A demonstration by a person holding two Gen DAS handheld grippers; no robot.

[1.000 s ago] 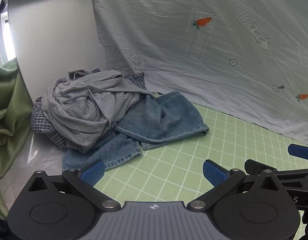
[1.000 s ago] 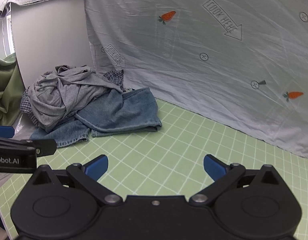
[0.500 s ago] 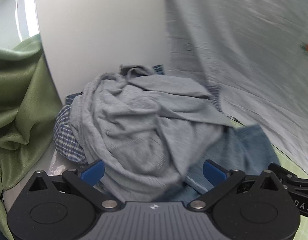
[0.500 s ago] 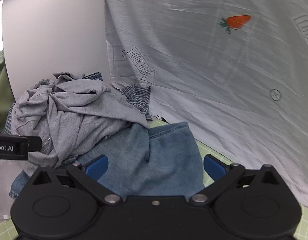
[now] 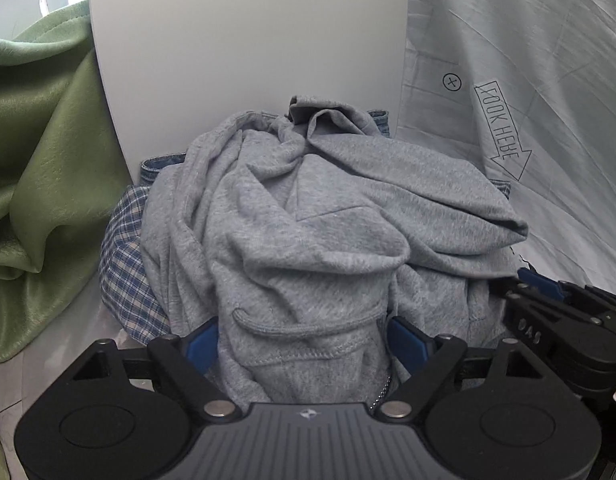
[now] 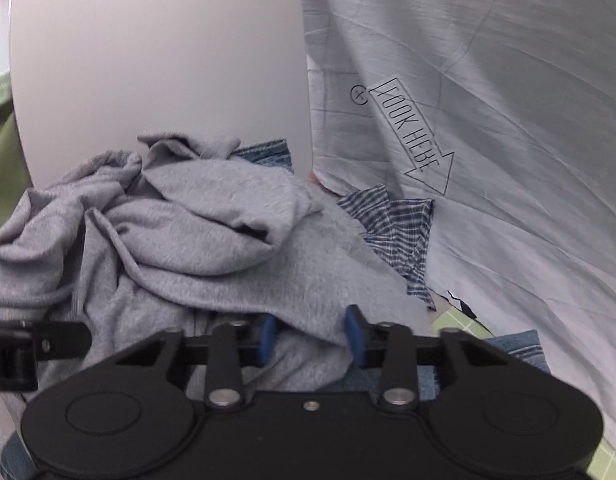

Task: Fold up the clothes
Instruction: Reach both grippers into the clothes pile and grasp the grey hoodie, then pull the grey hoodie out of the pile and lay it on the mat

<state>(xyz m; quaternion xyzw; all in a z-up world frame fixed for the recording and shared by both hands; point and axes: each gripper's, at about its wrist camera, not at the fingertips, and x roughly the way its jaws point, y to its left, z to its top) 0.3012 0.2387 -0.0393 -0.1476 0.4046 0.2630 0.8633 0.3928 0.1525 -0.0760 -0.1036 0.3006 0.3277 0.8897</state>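
A crumpled grey hoodie [image 5: 316, 232] lies on top of a heap of clothes; it also shows in the right wrist view [image 6: 211, 240]. My left gripper [image 5: 303, 344] is open, its blue pads on either side of a hoodie fold with a drawstring. My right gripper [image 6: 310, 336] is partly closed around a fold of the hoodie's lower edge. A blue checked shirt [image 5: 123, 264] and blue jeans [image 6: 520, 348] lie under the hoodie. The right gripper shows at the right edge of the left wrist view [image 5: 548, 304].
A white panel [image 5: 247, 48] stands behind the heap. A grey printed sheet [image 6: 488, 140] hangs at the right. Green curtain fabric [image 5: 39, 168] is at the left. A bit of green grid mat [image 6: 456, 322] shows beside the jeans.
Both grippers have moved forward from over the green mat into the clothes heap. The right gripper's jaws have narrowed around hoodie fabric; the left stays open around a fold.
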